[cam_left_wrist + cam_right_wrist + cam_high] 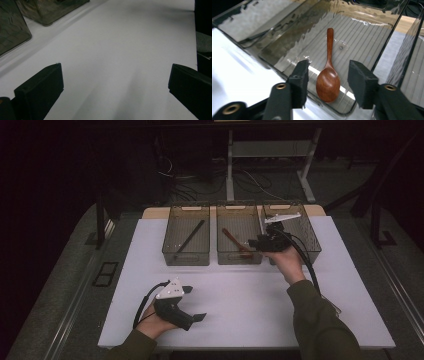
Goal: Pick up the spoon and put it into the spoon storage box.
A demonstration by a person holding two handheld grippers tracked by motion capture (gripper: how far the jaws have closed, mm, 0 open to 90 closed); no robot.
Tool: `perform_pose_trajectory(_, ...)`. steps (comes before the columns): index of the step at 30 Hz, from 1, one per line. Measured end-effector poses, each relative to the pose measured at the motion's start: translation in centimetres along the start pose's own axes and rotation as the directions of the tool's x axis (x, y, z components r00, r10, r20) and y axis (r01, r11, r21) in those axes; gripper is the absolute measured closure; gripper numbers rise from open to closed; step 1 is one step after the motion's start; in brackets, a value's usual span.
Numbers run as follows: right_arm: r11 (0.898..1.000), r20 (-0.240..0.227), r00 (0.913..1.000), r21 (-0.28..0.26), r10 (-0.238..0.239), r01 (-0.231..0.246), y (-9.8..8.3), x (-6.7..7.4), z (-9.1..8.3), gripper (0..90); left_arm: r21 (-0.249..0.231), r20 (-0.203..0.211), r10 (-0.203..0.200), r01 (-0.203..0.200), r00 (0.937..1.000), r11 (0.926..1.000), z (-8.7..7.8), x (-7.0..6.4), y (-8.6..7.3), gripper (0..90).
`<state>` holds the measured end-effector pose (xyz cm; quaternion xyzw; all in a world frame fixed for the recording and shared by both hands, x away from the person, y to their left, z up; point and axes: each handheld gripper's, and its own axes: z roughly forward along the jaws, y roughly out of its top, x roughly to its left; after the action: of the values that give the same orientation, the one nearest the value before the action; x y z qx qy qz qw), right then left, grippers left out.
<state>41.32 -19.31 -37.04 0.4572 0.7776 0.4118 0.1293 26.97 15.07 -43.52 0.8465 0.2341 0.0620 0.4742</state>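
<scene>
Dim room, brightly lit white table [240,305]; glare streaks the clear bin [287,37], and near fingers [40,92] look soft.

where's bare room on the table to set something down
The white table is bare between the left gripper and the person's right sleeve, and in the strip in front of the three bins. It is crowded at the middle bin, where the right gripper hangs over the wooden spoon.

No text, label, brand, number or sign can be read in any of the views. Nothing legible is borne by the bins, the table or the grippers.
</scene>
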Motion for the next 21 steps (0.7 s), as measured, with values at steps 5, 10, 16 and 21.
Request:
perform_pose_trajectory(5,1.000,-0.040,0.9991,-0.017,-0.013,0.012,-0.4,-0.5,-1.6,42.8,0.002,-0.002,-0.001,0.001,1.0000,1.0000,0.0,0.0,0.0,0.0)
perform_pose_trajectory(10,0.998,-0.074,0.9962,-0.044,-0.045,0.042,-1.0,-0.7,-3.4,40.2,0.002,-0.002,-0.002,0.002,1.0000,1.0000,0.0,0.1,0.0,0.0)
perform_pose_trajectory(16,0.996,-0.095,0.9932,-0.065,-0.067,0.061,-2.3,-0.8,-5.0,38.9,0.003,-0.005,-0.006,0.006,1.0000,1.0000,0.0,0.1,-0.1,0.0)
perform_pose_trajectory(21,0.996,-0.113,0.9906,-0.062,-0.077,0.070,-3.6,-0.9,-5.7,37.9,0.004,-0.006,-0.005,0.005,1.0000,1.0000,0.0,0.2,-0.1,0.0)
